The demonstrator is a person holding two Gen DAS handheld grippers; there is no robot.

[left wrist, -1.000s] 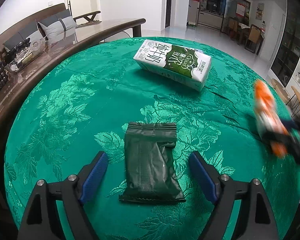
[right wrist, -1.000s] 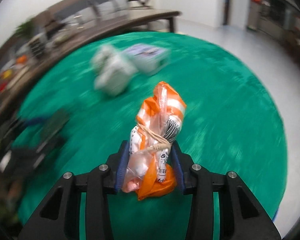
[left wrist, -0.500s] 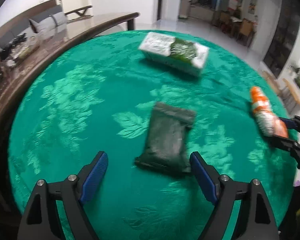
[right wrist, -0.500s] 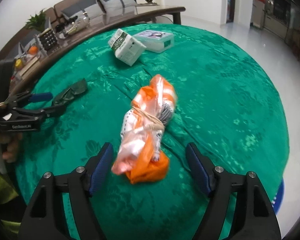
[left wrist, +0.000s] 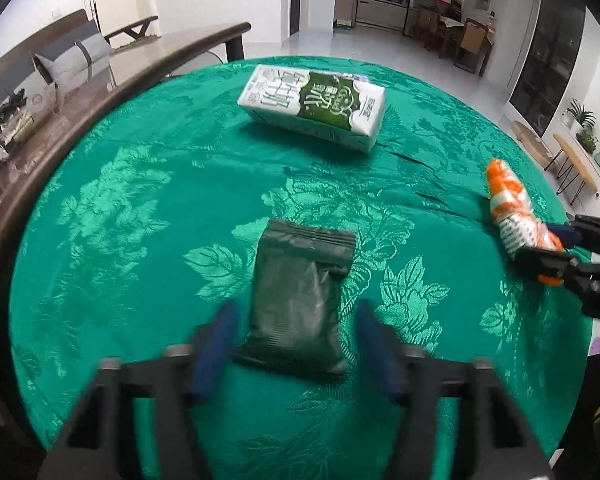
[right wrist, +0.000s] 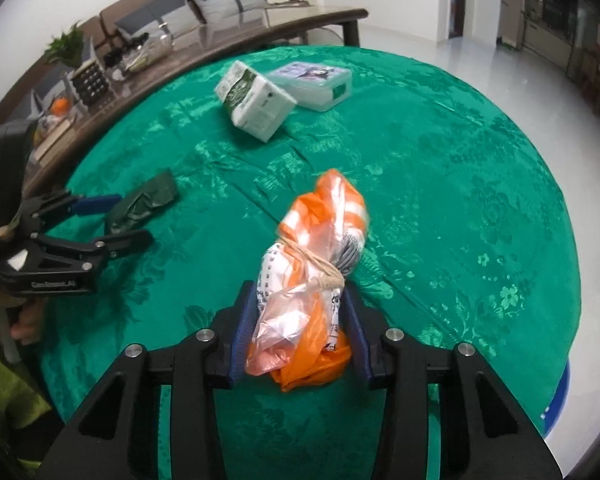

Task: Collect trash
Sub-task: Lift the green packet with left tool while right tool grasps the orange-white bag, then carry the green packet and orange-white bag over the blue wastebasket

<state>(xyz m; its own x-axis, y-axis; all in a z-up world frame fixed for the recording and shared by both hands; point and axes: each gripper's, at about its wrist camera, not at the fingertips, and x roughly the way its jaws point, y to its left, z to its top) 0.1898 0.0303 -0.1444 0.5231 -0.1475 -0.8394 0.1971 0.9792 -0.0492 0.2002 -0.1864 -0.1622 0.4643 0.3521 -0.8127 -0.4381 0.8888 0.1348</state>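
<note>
On the green-clothed table [left wrist: 112, 216], the left gripper [left wrist: 294, 350] is closing around a dark wrapper [left wrist: 300, 300]; a milk carton [left wrist: 312, 106] lies toward the far edge, an orange bag [left wrist: 512, 216] near the right edge.

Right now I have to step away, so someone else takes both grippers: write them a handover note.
Left gripper: jaws closing around the dark wrapper, which lies flat on the green cloth; pads look just short of its sides.
Right gripper: closing on the tied orange bag; pads already press its sides; the bag sits on the cloth.
Not touched: milk carton lying at the far side, with a flat white pack beside it.
Done: nothing visibly binned; no bin in clear view.
Left: finish both grips, lift, drop off, then check the far items.
</note>
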